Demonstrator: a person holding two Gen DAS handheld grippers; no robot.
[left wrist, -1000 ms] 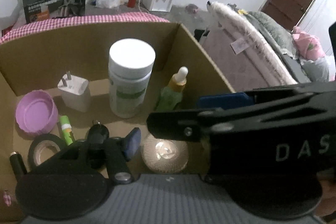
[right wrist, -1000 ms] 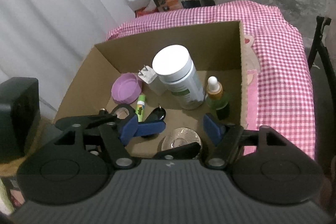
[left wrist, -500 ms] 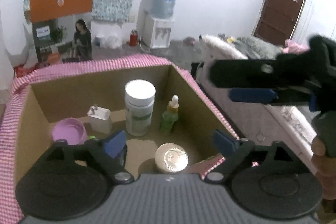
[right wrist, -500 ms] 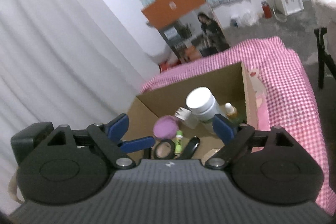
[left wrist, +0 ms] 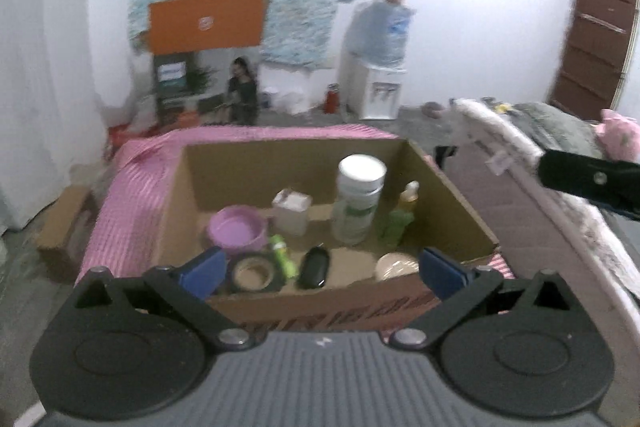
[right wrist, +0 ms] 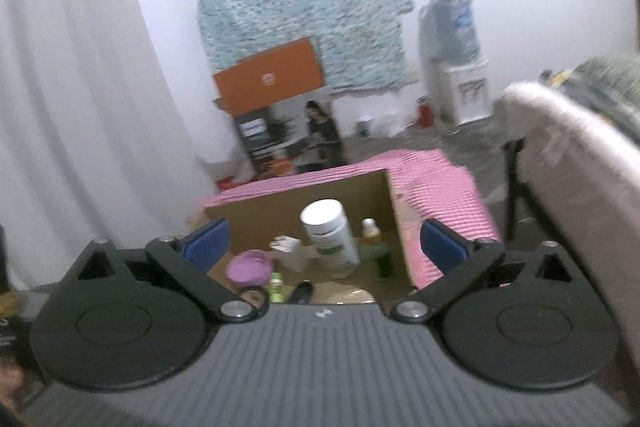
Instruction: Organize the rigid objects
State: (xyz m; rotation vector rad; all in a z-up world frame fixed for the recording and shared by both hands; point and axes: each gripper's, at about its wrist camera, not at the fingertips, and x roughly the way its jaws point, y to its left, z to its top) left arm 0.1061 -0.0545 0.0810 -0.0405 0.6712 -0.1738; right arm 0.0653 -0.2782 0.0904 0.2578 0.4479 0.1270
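The left gripper (left wrist: 318, 269) and the right gripper (right wrist: 325, 245) are both opening wide, nothing between their blue pads. Beyond them the open brown cardboard box (left wrist: 452, 203) sits on a pink checked cloth (left wrist: 132, 195). Inside stand a tall white-capped jar (left wrist: 358, 203), a yellow-green dropper bottle (left wrist: 400, 215), a white plug adapter (left wrist: 291, 213), a purple round lid (left wrist: 238, 233), a black tape roll (left wrist: 254, 273) and a small green tube (left wrist: 282, 259)

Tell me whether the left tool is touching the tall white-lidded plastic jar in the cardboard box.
Apart. The left wrist view shows the left tool, opening and empty, well short of the jar.
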